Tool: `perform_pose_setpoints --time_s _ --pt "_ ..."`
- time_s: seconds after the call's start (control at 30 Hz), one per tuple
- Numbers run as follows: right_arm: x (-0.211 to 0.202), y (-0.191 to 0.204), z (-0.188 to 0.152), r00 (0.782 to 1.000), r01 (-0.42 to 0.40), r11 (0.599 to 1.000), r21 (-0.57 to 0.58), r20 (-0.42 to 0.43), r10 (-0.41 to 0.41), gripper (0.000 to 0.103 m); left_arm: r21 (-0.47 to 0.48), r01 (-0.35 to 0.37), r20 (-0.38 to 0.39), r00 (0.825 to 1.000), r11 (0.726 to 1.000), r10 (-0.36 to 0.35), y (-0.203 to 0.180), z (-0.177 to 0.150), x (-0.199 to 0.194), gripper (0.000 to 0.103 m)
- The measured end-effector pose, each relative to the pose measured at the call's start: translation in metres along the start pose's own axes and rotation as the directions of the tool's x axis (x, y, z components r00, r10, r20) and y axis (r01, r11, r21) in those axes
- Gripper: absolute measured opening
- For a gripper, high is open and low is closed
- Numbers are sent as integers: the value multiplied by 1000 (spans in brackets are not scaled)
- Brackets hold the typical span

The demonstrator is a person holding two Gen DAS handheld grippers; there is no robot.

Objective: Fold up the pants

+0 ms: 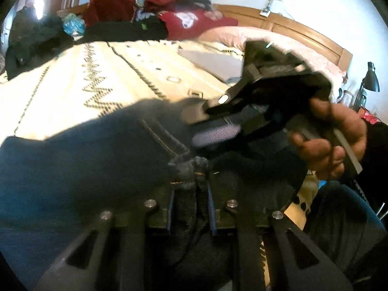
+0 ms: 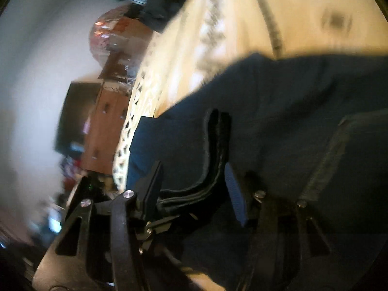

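L gripper [image 1: 190, 208]: jaws nearly closed, pinching a bunched seam/hem of the dark blue pants [image 1: 80, 160] between its blue pads [image 1: 210, 214]. Fabric rises out of the jaws w/ a thick stitched fold and spreads left over the bed [image 1: 72, 84], which has a cream cover w/ dark zigzag pattern.

R gripper [image 2: 191, 194]: jaws partly open, a thick black folded edge of the pants [image 2: 291, 101] sits between the fingers, running up from the gap; blue pad [image 2: 236, 194] on the right finger is visible, cloth near it but can't tell if it's truly clamped. In left wrist view the R gripper [image 1: 218, 123] shows from the side, held by the hand [image 1: 334, 135], tips down at the pants, just beside L's grip point.

Pants lie mostly on the near bed edge, part lifted at the grippers. Clothes pile [image 1: 150, 14] at the far side of the bed, well apart. Pink pillow [image 1: 242, 36] by the wooden headboard [image 1: 291, 26]. Both views blurry
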State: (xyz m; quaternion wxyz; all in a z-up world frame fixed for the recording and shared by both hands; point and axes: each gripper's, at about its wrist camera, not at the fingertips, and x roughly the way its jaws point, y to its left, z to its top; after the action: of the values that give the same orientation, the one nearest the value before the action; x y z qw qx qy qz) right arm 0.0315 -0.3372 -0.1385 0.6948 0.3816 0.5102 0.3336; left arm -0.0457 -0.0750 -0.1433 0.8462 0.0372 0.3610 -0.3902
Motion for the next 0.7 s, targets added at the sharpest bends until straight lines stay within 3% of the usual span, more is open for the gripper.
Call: perform_pose_setpoints --time_s 0.13,0.37,0.4,0.47,0.5,0.57,0.7 --pt "19 -10 5 995 -67 993 97 -67 74 54 28 -11 47 999 1000 9 -9 12 -15 21" --pt "36 -18 19 970 -212 956 202 -75 231 53 75 11 -4 1000 997 -10 -18 6 -5 21" --pt "38 -18 21 971 -204 958 202 -80 224 51 78 9 -9 1000 997 -8 -18 5 -3 21" --pt "38 -13 19 983 -146 979 143 -93 160 20 76 11 -17 1000 997 -10 -18 4 0 21" --pt "39 -11 18 987 -112 988 108 -104 124 11 80 10 -20 1000 997 -9 -19 4 2 21" --pt "30 -7 16 994 -76 996 51 -80 80 11 101 10 -14 1000 995 -9 -24 6 2 21" --pt "-11 -8 9 994 -98 995 -12 42 98 11 97 67 -42 997 993 -63 -32 9 15 21"
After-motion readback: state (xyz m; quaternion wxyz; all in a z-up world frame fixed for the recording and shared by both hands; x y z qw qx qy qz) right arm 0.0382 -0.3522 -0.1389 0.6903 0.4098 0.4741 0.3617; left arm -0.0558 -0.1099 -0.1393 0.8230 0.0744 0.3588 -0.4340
